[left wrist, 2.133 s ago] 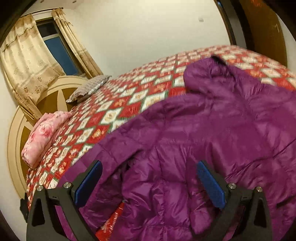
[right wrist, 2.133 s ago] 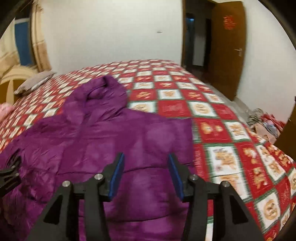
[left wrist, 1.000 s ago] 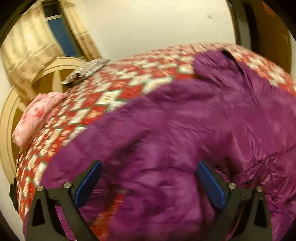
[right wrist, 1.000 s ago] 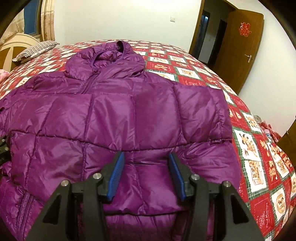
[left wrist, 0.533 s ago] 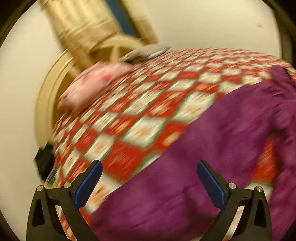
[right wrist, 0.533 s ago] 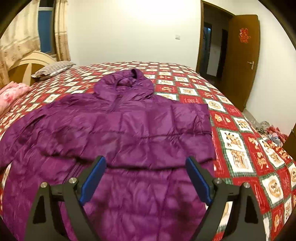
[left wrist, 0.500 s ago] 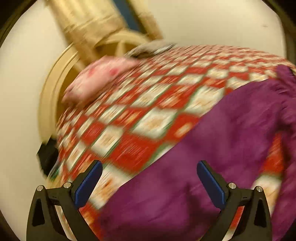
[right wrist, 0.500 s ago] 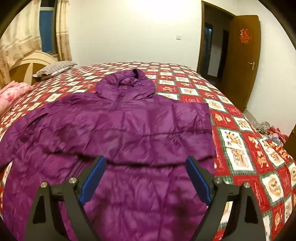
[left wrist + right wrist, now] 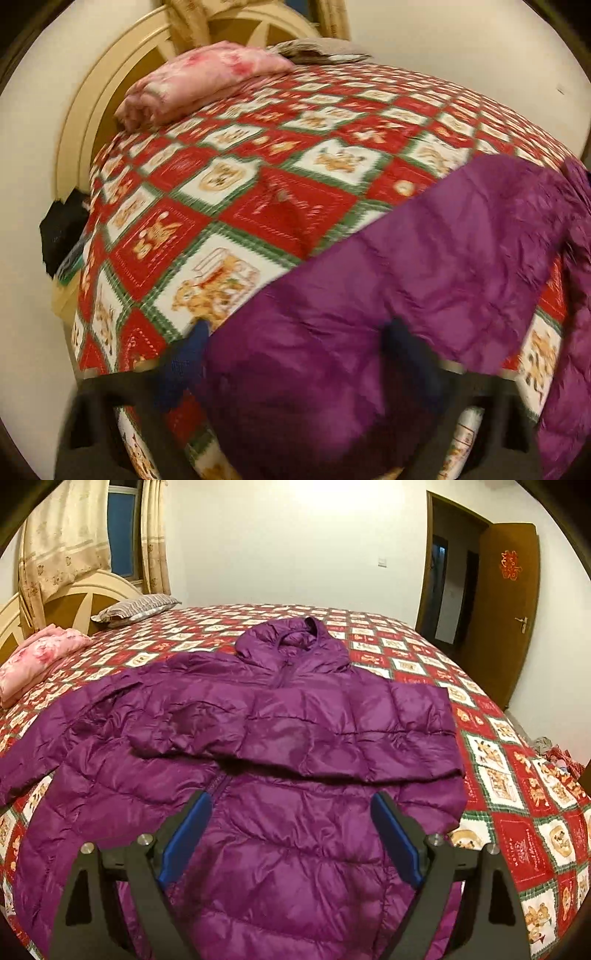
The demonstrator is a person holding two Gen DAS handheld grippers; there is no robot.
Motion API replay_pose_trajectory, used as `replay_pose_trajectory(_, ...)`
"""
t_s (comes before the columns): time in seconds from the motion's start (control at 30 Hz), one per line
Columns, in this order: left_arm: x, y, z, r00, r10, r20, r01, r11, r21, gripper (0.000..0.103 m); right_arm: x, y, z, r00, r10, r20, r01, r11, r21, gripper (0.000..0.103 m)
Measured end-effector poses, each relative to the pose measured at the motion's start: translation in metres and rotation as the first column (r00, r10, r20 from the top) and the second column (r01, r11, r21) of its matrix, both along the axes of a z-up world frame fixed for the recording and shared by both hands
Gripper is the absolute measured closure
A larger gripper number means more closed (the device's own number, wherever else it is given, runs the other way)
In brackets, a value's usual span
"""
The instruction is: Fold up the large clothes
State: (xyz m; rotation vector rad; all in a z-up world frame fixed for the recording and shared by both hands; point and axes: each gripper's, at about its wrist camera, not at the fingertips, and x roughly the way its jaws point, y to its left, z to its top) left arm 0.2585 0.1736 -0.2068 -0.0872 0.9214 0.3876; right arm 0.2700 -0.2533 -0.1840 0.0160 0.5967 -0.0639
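While the left gripper (image 9: 295, 365) closes around the near left sleeve, the right gripper (image 9: 291, 834) hangs wide and empty over the puffy purple quilted jacket (image 9: 258, 738) (light, soft, probably slippery) spread across the red patchwork bedspread (image 9: 517, 775).

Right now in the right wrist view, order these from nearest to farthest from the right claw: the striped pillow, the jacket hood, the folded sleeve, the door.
1. Folded sleeve of the purple jacket, just ahead of the right claw.
2. Jacket hood, mid-bed.
3. Striped pillow, far left by the headboard.
4. Door, far right, beyond the bed.
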Motion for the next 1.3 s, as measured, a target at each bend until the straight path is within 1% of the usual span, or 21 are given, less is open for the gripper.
replay_pose_trajectory(0.03,-0.002,-0.008,0.006,1.0,-0.021,0.015,0.021,1.0,0.011,0.074,-0.002,-0.002,0.001,1.0,-0.007,0.004,0.007,1.0,0.004,0.013)
replay_pose_trajectory(0.07,-0.002,-0.012,0.012,0.999,-0.029,0.022,0.028,0.999,0.029,0.083,-0.002,-0.004,0.001,1.0,-0.012,0.007,0.012,1.0,0.006,0.013)
replay_pose_trajectory(0.13,-0.004,-0.024,0.03,0.996,-0.055,0.064,0.052,0.998,0.048,0.088,-0.003,-0.008,0.002,1.0,-0.027,0.014,0.027,1.0,0.009,0.013)
replay_pose_trajectory(0.2,-0.002,-0.035,0.047,0.991,-0.088,0.103,0.079,0.992,0.096,0.089,-0.002,-0.014,0.003,0.999,-0.04,0.02,0.039,0.999,0.015,0.013)
replay_pose_trajectory(0.27,0.005,-0.056,0.068,0.979,-0.142,0.144,0.12,0.981,0.149,0.091,-0.002,-0.018,0.006,0.998,-0.05,0.031,0.049,0.999,0.019,0.013)
replay_pose_trajectory(0.43,0.03,-0.103,0.103,0.946,-0.255,0.201,0.216,0.957,0.195,0.094,-0.004,-0.038,0.014,0.995,-0.085,0.055,0.083,0.996,0.029,0.013)
replay_pose_trajectory(0.5,0.04,-0.133,0.118,0.921,-0.308,0.236,0.254,0.938,0.234,0.094,-0.007,-0.047,0.016,0.993,-0.103,0.062,0.101,0.994,0.034,0.013)
replay_pose_trajectory(0.53,0.045,-0.154,0.127,0.903,-0.345,0.256,0.28,0.925,0.257,0.094,-0.008,-0.054,0.017,0.991,-0.117,0.064,0.115,0.993,0.039,0.013)
replay_pose_trajectory(0.67,0.056,-0.216,0.147,0.848,-0.447,0.286,0.379,0.888,0.261,0.095,-0.01,-0.074,0.018,0.985,-0.159,0.065,0.156,0.986,0.055,0.013)
replay_pose_trajectory(0.73,0.06,-0.255,0.152,0.812,-0.503,0.297,0.432,0.859,0.275,0.095,-0.011,-0.082,0.018,0.982,-0.176,0.063,0.172,0.983,0.064,0.013)
replay_pose_trajectory(0.87,0.066,-0.32,0.152,0.754,-0.591,0.288,0.52,0.804,0.287,0.095,-0.014,-0.095,0.015,0.978,-0.199,0.06,0.194,0.977,0.083,0.013)
replay_pose_trajectory(0.93,0.064,-0.353,0.146,0.719,-0.634,0.284,0.569,0.772,0.283,0.095,-0.015,-0.1,0.013,0.978,-0.203,0.055,0.197,0.976,0.087,0.013)
replay_pose_trajectory(0.97,0.063,-0.365,0.143,0.709,-0.646,0.283,0.584,0.762,0.28,0.095,-0.015,-0.103,0.011,0.977,-0.207,0.05,0.202,0.975,0.09,0.013)
replay_pose_trajectory(1.0,0.061,-0.381,0.139,0.686,-0.67,0.282,0.613,0.742,0.272,0.095,-0.014,-0.105,0.009,0.977,-0.209,0.044,0.204,0.974,0.094,0.013)
replay_pose_trajectory(1.07,0.055,-0.406,0.132,0.661,-0.694,0.284,0.636,0.72,0.278,0.094,-0.014,-0.11,0.005,0.976,-0.213,0.035,0.209,0.973,0.099,0.013)
replay_pose_trajectory(1.1,0.053,-0.416,0.129,0.648,-0.707,0.283,0.648,0.708,0.281,0.092,-0.014,-0.112,0.003,0.976,-0.217,0.028,0.213,0.972,0.099,0.013)
replay_pose_trajectory(1.13,0.05,-0.431,0.126,0.626,-0.732,0.27,0.674,0.682,0.286,0.085,-0.014,-0.114,0.001,0.976,-0.217,0.024,0.214,0.972,0.098,0.013)
replay_pose_trajectory(1.2,0.045,-0.446,0.123,0.608,-0.749,0.262,0.686,0.662,0.301,0.057,-0.014,-0.117,-0.002,0.976,-0.218,0.011,0.216,0.972,0.097,0.013)
replay_pose_trajectory(1.23,0.038,-0.451,0.124,0.597,-0.752,0.279,0.681,0.659,0.319,0.026,-0.014,-0.119,-0.003,0.976,-0.218,0.004,0.216,0.971,0.099,0.013)
replay_pose_trajectory(1.27,0.033,-0.452,0.127,0.588,-0.749,0.306,0.668,0.663,0.338,0.004,-0.014,-0.12,-0.003,0.976,-0.22,0.0,0.218,0.971,0.1,0.013)
replay_pose_trajectory(1.3,0.025,-0.451,0.131,0.573,-0.745,0.34,0.653,0.666,0.361,0.001,-0.014,-0.121,-0.004,0.976,-0.219,-0.004,0.219,0.97,0.104,0.013)
